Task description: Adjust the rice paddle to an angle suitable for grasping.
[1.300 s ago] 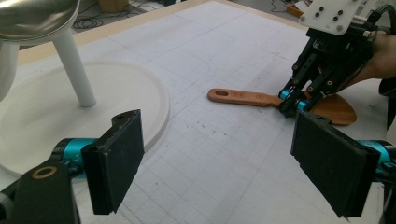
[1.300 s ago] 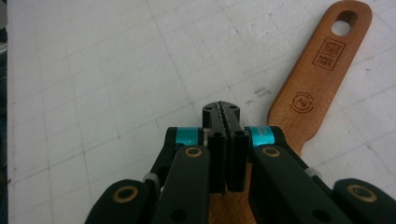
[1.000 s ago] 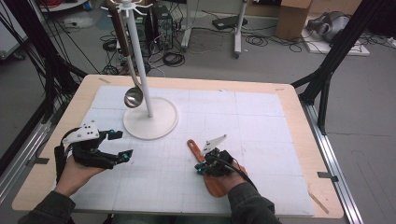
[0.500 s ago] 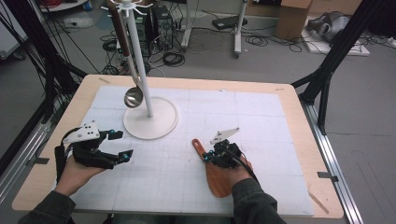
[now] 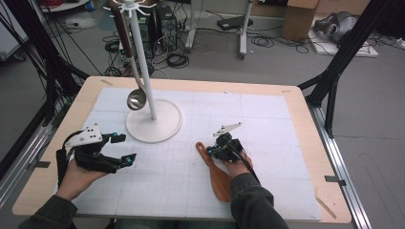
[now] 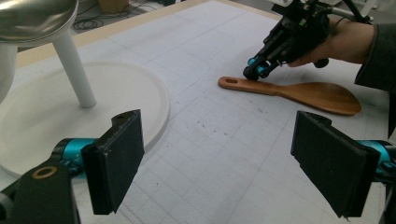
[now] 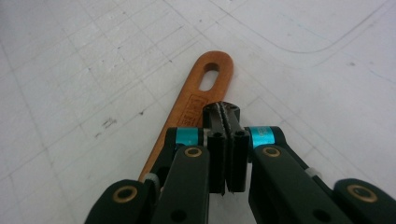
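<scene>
Spoon: the wooden spoon [image 5: 217, 171] lay flat on the white mat [image 5: 267, 124] on the desk [image 5: 305, 102], its handle end with the hole toward the stand and its wide end toward the person.
Spoon and right fingers: the right gripper [image 7: 227, 112] was over the spoon's handle, a little back from the hole. Its tips were very close to the wood, at the handle's edge. I could not tell if they touched it.
Right fingers: they were pressed together, with nothing between them.
Left fingers: the left gripper [image 6: 233, 163] had its fingers [image 6: 114, 163] wide apart, holding nothing. The spoon lay well apart from them, farther out on the mat.
Left gripper place: it was near the round base of the white stand [image 5: 154, 121].
Ladle: a shiny metal ladle [image 5: 136, 98] hung on the stand, above the base.
</scene>
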`<act>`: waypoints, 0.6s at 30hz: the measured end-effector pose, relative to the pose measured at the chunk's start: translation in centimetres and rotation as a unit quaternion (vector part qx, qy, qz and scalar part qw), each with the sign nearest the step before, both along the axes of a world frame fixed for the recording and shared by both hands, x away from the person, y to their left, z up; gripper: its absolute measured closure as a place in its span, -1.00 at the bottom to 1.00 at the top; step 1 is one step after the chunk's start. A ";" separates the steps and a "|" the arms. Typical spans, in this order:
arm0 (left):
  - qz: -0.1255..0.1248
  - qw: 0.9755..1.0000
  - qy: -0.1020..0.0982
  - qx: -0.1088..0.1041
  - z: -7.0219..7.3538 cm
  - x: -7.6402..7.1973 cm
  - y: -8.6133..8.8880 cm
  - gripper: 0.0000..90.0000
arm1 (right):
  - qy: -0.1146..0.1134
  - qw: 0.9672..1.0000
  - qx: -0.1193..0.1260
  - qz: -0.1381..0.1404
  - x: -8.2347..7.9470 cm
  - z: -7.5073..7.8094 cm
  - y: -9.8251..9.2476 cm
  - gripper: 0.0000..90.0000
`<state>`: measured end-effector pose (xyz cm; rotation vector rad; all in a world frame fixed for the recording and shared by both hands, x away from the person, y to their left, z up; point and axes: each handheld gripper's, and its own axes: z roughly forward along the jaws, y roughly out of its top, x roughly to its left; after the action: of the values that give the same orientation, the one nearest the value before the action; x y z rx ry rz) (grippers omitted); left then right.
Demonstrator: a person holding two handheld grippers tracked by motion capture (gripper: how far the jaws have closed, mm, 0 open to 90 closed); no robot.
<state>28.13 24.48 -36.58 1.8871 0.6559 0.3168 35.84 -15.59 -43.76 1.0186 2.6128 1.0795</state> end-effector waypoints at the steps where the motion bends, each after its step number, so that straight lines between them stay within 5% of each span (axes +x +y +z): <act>1: 0.000 1.000 0.000 0.000 0.0 0.0 0.0 -0.61 | 0.000 1.000 0.000 0.000 0.1 0.0 0.2 0.99; 16: 0.000 1.000 -0.001 0.001 0.0 -0.1 0.0 -0.61 | 0.006 0.998 -0.008 0.064 -0.6 0.2 4.7 0.98; 18: -0.001 1.000 -0.001 0.002 0.0 -0.1 0.0 -0.61 | 0.001 0.998 -0.007 0.056 -0.8 0.4 4.5 0.81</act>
<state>28.02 24.51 -36.60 1.8914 0.6518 0.3179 35.07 -11.07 -43.34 0.8796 2.7051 1.0813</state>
